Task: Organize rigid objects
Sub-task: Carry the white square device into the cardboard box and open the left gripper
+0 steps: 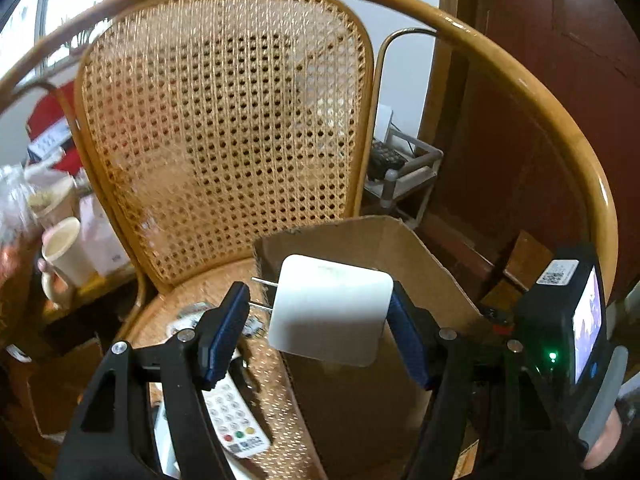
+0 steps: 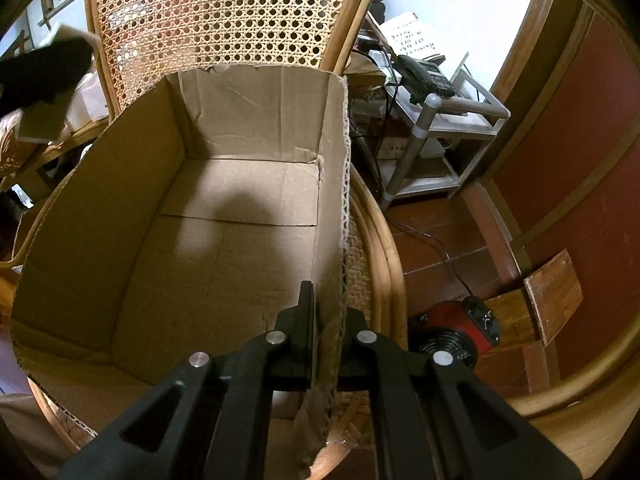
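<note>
**Charger in the left tongs, box wall pinched by the right**

In the left wrist view we see the left tongs (image 1: 318, 332) spread fairly wide with a white plug-in charger (image 1: 330, 308) held crosswise between them. Its right edge sits against the right blue pad (image 1: 408, 344); its two metal prongs (image 1: 262, 294) stick out to the left and meet the left pad near its far end, so the charger spans the whole gap. It hangs above the near-left corner of the cardboard box (image 1: 420, 264), over the box's left wall, with the cane chair (image 1: 224, 112) seat below and to the left.

On that seat, under the left finger, lies a white remote control (image 1: 236, 420) with coloured buttons at its near end. At the far left, beyond the chair, a pale mug (image 1: 66, 252) stands among blurred clutter.

In the right wrist view we see the right tongs (image 2: 326, 334) closed tight on the right wall of the cardboard box (image 2: 240, 200), one finger inside the box and one outside, the corrugated edge running up between them. The box floor shows bare cardboard with a shadow across it. Beside the chair on the right, a red fan heater (image 2: 456, 332) sits on the tiled floor, and a metal rack (image 2: 436, 120) carrying a telephone stands farther back.
</note>
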The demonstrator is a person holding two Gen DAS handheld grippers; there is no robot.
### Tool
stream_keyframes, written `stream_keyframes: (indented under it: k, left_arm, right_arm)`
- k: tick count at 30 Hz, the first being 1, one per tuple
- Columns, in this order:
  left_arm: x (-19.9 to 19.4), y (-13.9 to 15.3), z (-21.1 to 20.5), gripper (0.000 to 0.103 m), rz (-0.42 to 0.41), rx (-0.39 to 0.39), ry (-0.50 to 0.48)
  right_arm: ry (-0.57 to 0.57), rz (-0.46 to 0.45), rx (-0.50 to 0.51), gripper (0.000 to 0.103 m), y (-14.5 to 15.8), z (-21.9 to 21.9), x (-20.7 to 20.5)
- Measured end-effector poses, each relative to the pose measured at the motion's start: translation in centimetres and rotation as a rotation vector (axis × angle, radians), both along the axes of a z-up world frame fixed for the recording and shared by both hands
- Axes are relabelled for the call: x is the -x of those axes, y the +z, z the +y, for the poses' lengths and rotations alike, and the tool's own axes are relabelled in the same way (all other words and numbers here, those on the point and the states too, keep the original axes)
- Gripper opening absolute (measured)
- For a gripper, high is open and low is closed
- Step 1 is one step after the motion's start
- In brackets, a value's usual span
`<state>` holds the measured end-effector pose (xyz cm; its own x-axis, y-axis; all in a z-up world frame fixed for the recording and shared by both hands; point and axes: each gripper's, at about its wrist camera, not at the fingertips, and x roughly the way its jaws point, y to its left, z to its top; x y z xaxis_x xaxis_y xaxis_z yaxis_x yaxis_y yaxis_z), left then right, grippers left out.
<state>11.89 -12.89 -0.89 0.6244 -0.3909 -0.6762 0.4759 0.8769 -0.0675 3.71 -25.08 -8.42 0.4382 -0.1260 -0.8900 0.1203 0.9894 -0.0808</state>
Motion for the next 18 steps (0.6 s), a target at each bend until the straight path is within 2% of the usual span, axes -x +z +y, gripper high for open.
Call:
stream_keyframes:
  k: [9, 18]
  left_arm:
    - [-0.1, -2.0, -1.2, 0.068, 0.030, -0.069, -0.009]
    - [-0.5, -2.6, -1.3, 0.069, 0.062, -0.101, 0.004]
  right_arm:
    - [-0.014, -0.004, -0.021, 0.007, -0.2, -0.1, 0.2]
    - [-0.018, -0.003, -0.029, 0.007, -0.3, -0.2, 0.2]
